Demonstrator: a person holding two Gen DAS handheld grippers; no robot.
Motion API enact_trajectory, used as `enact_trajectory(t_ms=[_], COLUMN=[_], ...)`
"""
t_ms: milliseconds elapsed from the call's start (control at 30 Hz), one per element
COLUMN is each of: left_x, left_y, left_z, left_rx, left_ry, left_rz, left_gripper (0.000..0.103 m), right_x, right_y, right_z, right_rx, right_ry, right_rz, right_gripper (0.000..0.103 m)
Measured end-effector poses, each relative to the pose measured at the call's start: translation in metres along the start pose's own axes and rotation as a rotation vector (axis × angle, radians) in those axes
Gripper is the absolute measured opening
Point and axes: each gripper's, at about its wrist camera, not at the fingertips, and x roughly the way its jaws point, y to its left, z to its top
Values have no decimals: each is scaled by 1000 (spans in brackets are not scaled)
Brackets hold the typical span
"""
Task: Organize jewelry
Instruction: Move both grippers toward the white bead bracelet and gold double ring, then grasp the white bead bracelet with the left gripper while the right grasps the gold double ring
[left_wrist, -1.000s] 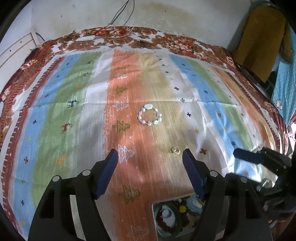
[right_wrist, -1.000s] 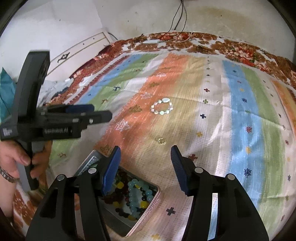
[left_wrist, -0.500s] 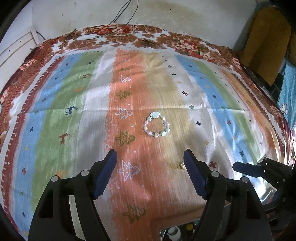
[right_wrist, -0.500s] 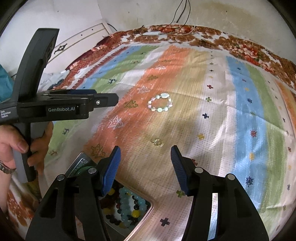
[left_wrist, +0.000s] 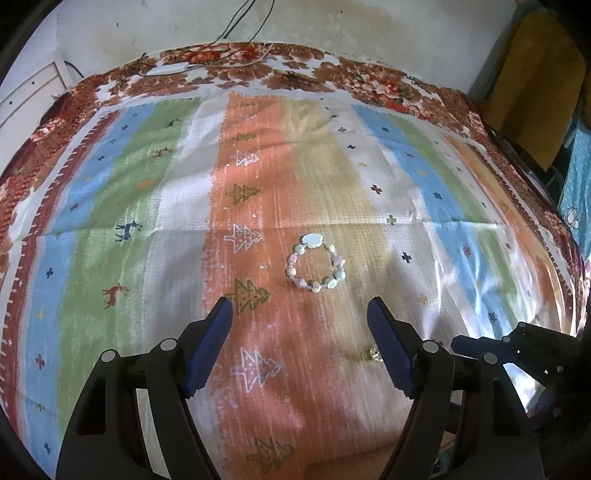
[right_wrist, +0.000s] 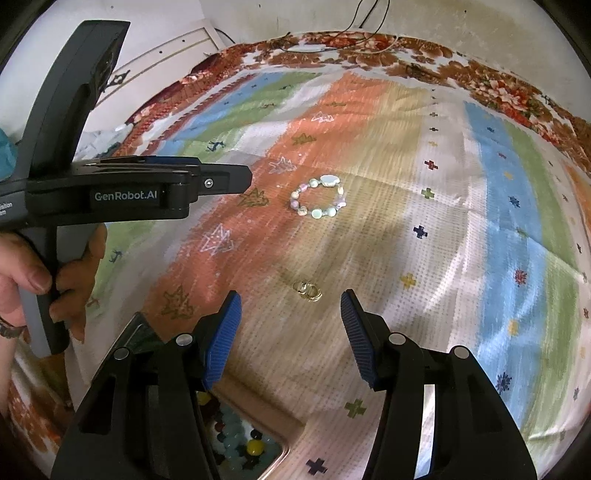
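Looking past our right gripper (right_wrist: 290, 325), we see its blue jaws apart and empty, with the small gold earrings (right_wrist: 307, 290) just ahead between them. Below its left jaw sits our metal box of coloured beads (right_wrist: 242, 441). Our left gripper (left_wrist: 299, 343) is wide open and empty too. Farther ahead of both lies the pale bead bracelet (left_wrist: 316, 263) on the striped cloth (left_wrist: 110, 229).

Stained pale wall (left_wrist: 332, 22) behind; wires (left_wrist: 236, 26) hang down; possibly a yellow cloth (left_wrist: 532, 85) right.

Pastel bead bracelet (left_wrist: 316, 263) flat on cloth; gold earrings (right_wrist: 307, 290) near
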Motion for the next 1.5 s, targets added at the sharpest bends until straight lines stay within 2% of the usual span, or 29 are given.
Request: enact_trajectory(t_ms=[367,567,1000,1500], left_x=[30,37,72,106], left_y=[8,3,4,4], left_z=[12,17,25,33], left_rx=[-1,19,46,92], left_ry=[42,32,100,143], left_rz=[33,29,60,64], left_gripper=[75,75,75,74], right_x=[21,33,58,81], right_y=[-8,-7,-6,-6], right_z=[8,11,14,17], right_rx=[-10,-45,-98,-110], right_ry=[47,91,150,192], right_rz=[-4,-12,-9,33], right_gripper=[56,56,56,56])
